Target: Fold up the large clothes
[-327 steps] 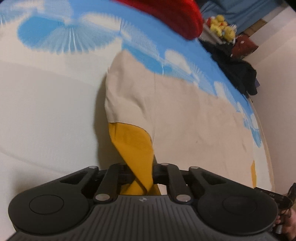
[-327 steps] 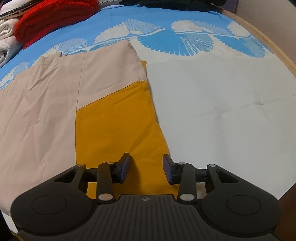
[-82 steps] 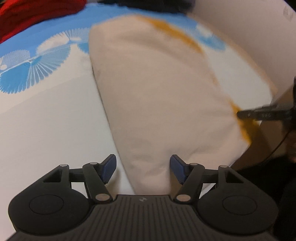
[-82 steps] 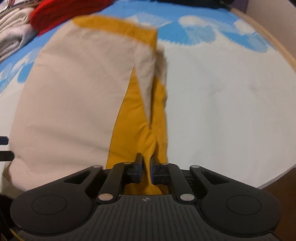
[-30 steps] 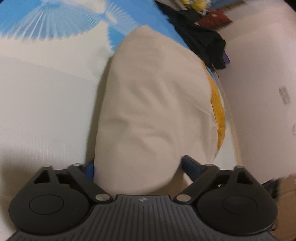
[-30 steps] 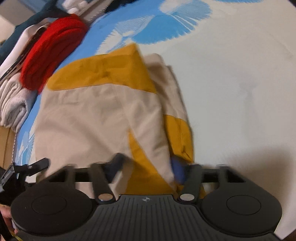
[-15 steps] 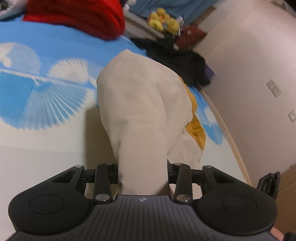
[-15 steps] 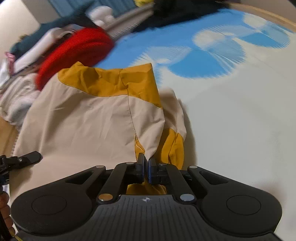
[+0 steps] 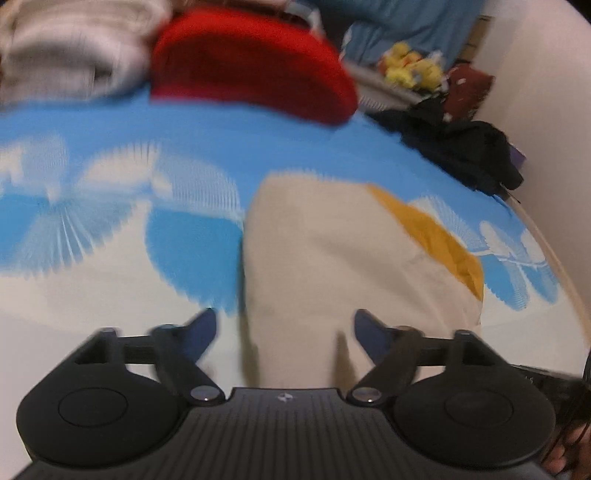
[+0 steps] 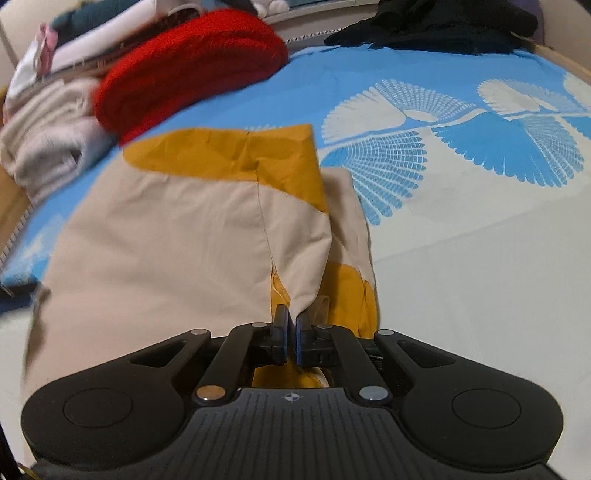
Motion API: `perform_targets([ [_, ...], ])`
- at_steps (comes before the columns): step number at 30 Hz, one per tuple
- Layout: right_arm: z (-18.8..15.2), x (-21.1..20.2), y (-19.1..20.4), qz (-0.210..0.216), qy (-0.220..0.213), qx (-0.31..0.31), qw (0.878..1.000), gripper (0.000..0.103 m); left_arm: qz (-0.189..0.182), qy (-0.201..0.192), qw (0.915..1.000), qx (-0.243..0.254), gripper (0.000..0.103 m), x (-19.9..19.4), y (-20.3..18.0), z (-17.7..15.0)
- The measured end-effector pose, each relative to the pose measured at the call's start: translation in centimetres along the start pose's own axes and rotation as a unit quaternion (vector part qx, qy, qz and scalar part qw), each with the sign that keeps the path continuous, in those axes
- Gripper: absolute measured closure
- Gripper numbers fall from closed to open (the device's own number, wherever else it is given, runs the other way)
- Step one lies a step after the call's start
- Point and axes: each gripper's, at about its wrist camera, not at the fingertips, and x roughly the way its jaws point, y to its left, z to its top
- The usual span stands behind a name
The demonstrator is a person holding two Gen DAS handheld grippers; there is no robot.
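The left gripper [image 9: 284,326] has its fingers apart around the folded garment [image 9: 325,266] on the bed [image 9: 110,280], while the right gripper [image 10: 290,330] fingers clamp its corner.

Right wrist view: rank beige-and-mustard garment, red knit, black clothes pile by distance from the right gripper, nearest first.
1. beige-and-mustard garment: pinched in the right gripper, spreading ahead and left.
2. red knit: beyond the garment, upper left, lying on the blue-and-white bedspread.
3. black clothes pile: farthest, at the far edge of the bed, upper right.
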Motion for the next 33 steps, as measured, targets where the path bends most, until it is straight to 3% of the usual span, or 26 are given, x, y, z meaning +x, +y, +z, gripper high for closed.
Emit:
perform_targets([
  [4,-0.5,-0.6,0.1,-0.014,-0.008,-0.008,1.000,0.095,-0.051,0.029,0.9976,0.038,0.029,-1.0,-1.4,-1.4],
  [6,-0.5,-1.3,0.1,-0.015,-0.017,-0.012,1.000,0.093,-0.041,0.045,0.9949,0.080,0.030,0.2,-2.5,-3.1],
  [9,-0.7,-3.0,0.0,-0.011,-0.043,-0.017,0.999,0.093,0.011,0.075,0.9904,0.116,0.030,2.6,-3.2,-5.8],
  [11,-0.7,-4.7,0.0,0.003,-0.065,-0.023,0.998,0.092,0.006,0.065,0.9927,0.102,0.032,0.8,-3.4,-5.3],
  [14,-1.2,-6.6,0.2,0.048,-0.071,-0.033,0.996,0.089,-0.042,0.028,0.9927,0.110,0.031,-2.8,-4.2,-4.5],
  [16,-1.8,-6.5,0.4,0.070,-0.049,-0.044,0.995,0.085,-0.054,0.038,0.9895,0.128,0.031,-3.3,-4.7,-5.3],
  [17,-2.3,-6.0,0.6,0.070,-0.026,-0.054,0.996,0.079,-0.043,0.069,0.9867,0.141,0.031,-2.3,-5.0,-6.2],
  [19,-3.9,-3.9,1.2,0.027,0.046,-0.099,0.994,0.075,-0.008,0.107,0.9802,0.167,0.023,-0.6,-5.2,-8.1],
  [21,-4.9,-3.3,1.7,-0.014,0.058,-0.139,0.988,0.068,0.000,0.095,0.9819,0.164,0.021,-1.1,-5.4,-8.3],
  [23,-4.3,-4.6,1.9,-0.028,0.041,-0.125,0.991,0.067,0.015,0.072,0.9856,0.153,0.019,-2.8,-5.6,-7.9],
  [25,-3.6,-7.5,2.2,-0.045,-0.009,-0.111,0.993,0.067,0.034,0.032,0.9853,0.165,0.013,-5.1,-6.2,-7.9],
  [27,-3.4,-11.5,2.7,-0.057,-0.076,-0.102,0.990,0.065,0.058,-0.016,0.9819,0.180,0.000,-8.1,-7.2,-8.2],
  [28,-3.6,-13.3,2.8,-0.060,-0.103,-0.096,0.988,0.063,0.070,-0.038,0.9804,0.180,0.000,-9.7,-7.7,-8.5],
  [33,-7.4,-22.0,2.7,-0.054,-0.198,-0.082,0.975,0.032,0.067,-0.115,0.9787,0.156,0.000,-19.4,-10.9,-11.4],
])
